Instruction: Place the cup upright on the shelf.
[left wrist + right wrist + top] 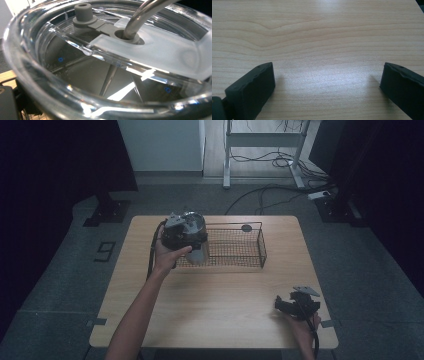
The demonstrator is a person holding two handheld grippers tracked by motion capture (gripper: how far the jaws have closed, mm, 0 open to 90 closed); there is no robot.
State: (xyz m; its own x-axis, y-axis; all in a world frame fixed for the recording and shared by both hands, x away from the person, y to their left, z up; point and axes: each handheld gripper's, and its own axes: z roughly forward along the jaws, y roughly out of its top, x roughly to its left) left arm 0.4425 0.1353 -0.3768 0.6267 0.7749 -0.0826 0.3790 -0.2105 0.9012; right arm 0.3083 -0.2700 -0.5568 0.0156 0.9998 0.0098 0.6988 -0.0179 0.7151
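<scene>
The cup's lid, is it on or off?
On. In the left gripper view the clear lid sits across the cup's rim, and a metal straw goes down through its grey hole.

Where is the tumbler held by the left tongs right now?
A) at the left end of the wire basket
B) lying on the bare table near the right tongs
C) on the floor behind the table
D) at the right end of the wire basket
A: in the high view the left tongs hold the tumbler at the left end of the wire basket.
</scene>
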